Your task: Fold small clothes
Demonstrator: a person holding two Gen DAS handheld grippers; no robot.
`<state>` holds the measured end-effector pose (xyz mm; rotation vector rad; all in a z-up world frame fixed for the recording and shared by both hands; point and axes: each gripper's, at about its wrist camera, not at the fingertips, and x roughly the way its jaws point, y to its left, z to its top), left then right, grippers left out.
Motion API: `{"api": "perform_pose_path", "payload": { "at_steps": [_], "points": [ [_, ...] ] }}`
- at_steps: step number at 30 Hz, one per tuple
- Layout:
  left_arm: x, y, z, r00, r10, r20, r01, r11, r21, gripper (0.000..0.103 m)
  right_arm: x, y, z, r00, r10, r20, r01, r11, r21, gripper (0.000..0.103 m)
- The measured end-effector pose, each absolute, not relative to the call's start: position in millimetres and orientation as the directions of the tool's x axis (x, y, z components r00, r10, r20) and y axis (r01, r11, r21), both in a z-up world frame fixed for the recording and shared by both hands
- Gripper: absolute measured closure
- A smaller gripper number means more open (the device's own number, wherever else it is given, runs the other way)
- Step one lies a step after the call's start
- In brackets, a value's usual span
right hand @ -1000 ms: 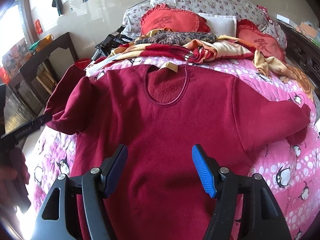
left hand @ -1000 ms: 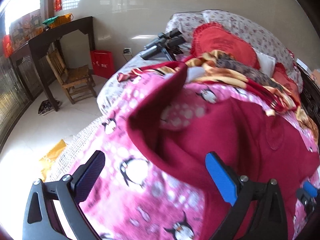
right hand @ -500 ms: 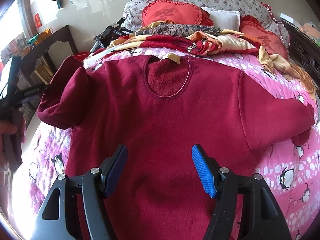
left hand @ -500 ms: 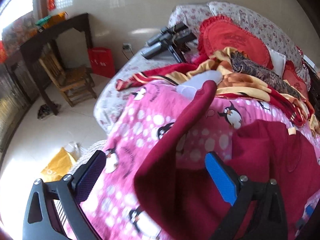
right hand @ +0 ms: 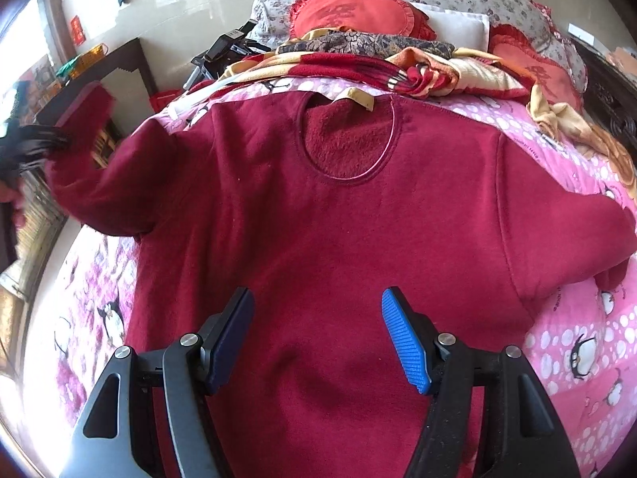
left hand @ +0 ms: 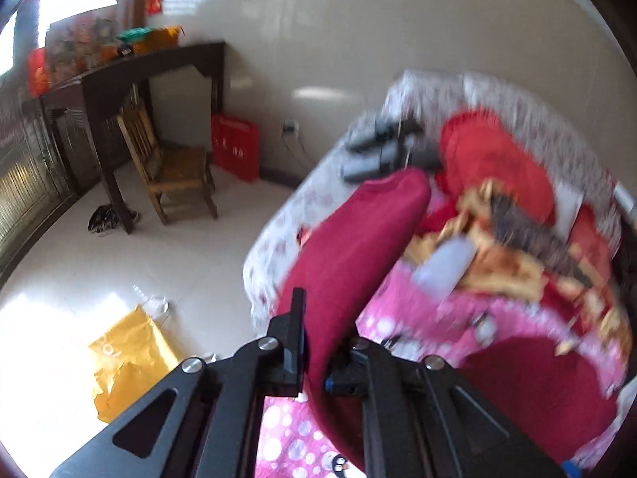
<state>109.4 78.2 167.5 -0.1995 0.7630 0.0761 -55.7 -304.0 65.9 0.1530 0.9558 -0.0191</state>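
Left tongs (left hand: 314, 354) have just been closing and now pinch the left sleeve (left hand: 350, 247) of the dark red fleece sweater (right hand: 338, 239), the cloth squeezed between the black pads and running up toward one o'clock in the blurred left wrist view. From the right wrist camera those same tongs appear at nine o'clock, near the frame edge, with the sleeve lifted off the bed toward them. Right tongs (right hand: 318, 326) stand wide apart above the sweater's lower body, one dark pad at seven o'clock and one blue ribbed pad (right hand: 406, 342) at five o'clock, nothing gripped between them. Spread front-up, the sweater lies on the pink penguin-print quilt (right hand: 589, 318) covering the bed, round neckline (right hand: 346, 139) toward twelve o'clock and the other sleeve stretched out to three o'clock. Beyond the collar sit a rumpled red-and-yellow blanket (right hand: 358, 65) and round red frilled cushions (right hand: 350, 12). Off the bed at ten o'clock in the left view stand a dark wooden bench (left hand: 119, 75) and a small wooden chair (left hand: 171, 167) on the pale floor.
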Motion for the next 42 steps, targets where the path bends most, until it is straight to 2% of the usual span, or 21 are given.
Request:
{"api": "perform_pose_path", "payload": {
  "at_steps": [4,9,13,18,19,20,22,24,26,28,30,35,38,42],
  "points": [
    [79.6,54.3,204.6,0.77,-0.163,-0.616,0.008,0.969,-0.246,0.097,-55.7,-305.3,68.2,0.583,0.063,-0.81,0.089,0.986,0.141,0.055],
    [35.9,-38.3,212.8,0.726,-0.422,-0.543,0.271,0.901,-0.338,0.097,-61.2,-325.1,75.9,0.601,0.034,-0.798,0.134,0.981,0.142,0.055],
    [18.4,-136.2,169.6,0.602,-0.552,-0.577,0.417,0.834,-0.362,0.097,-69.6,-364.2,84.4,0.62,-0.007,-0.784,0.221,0.961,0.166,0.055],
    [8.0,-224.7,95.9,0.464,-0.623,-0.629,0.499,0.771,-0.396,0.096,-84.0,-407.1,89.1,0.618,-0.094,-0.78,0.323,0.935,0.144,0.055],
    [8.6,-235.3,81.4,0.431,-0.632,-0.644,0.508,0.759,-0.406,0.093,-85.6,-411.7,89.1,0.617,-0.103,-0.78,0.332,0.933,0.139,0.055],
    [8.2,-245.5,66.1,0.394,-0.633,-0.667,0.511,0.754,-0.413,0.089,-87.5,-417.3,89.1,0.614,-0.107,-0.782,0.339,0.93,0.139,0.055],
    [6.3,-257.0,45.0,0.312,-0.61,-0.729,0.508,0.755,-0.415,0.062,-89.1,-426.2,89.1,0.611,-0.098,-0.786,0.344,0.926,0.152,0.055],
    [2.2,-250.3,45.6,0.304,-0.6,-0.74,0.511,0.758,-0.405,0.057,-87.8,-430.5,88.5,0.613,-0.095,-0.784,0.337,0.929,0.15,0.055],
    [-7.3,-233.4,59.9,0.338,-0.592,-0.732,0.522,0.765,-0.377,0.044,-85.3,-431.4,87.1,0.613,-0.104,-0.783,0.326,0.936,0.131,0.055],
    [-17.0,-207.9,82.7,0.393,-0.597,-0.7,0.533,0.768,-0.355,0.019,-80.0,-430.1,84.4,0.614,-0.105,-0.783,0.302,0.947,0.109,0.055],
    [-27.2,-172.9,103.5,0.491,-0.573,-0.657,0.515,0.799,-0.312,0.012,-75.7,-430.2,82.9,0.617,-0.104,-0.78,0.284,0.954,0.097,0.055],
    [-31.1,-112.6,117.6,0.626,-0.456,-0.632,0.425,0.88,-0.213,0.012,-65.0,-431.8,85.4,0.632,-0.058,-0.773,0.259,0.956,0.14,0.055],
    [-19.1,-89.1,100.0,0.652,-0.296,-0.698,0.298,0.946,-0.123,0.012,-61.2,-431.6,79.7,0.619,-0.033,-0.785,0.263,0.95,0.167,0.055],
    [-9.0,-72.6,68.7,0.593,-0.257,-0.763,0.22,0.963,-0.154,0.012,-40.9,-420.3,55.6,0.557,-0.061,-0.828,0.222,0.972,0.077,0.058]
  ]
}}
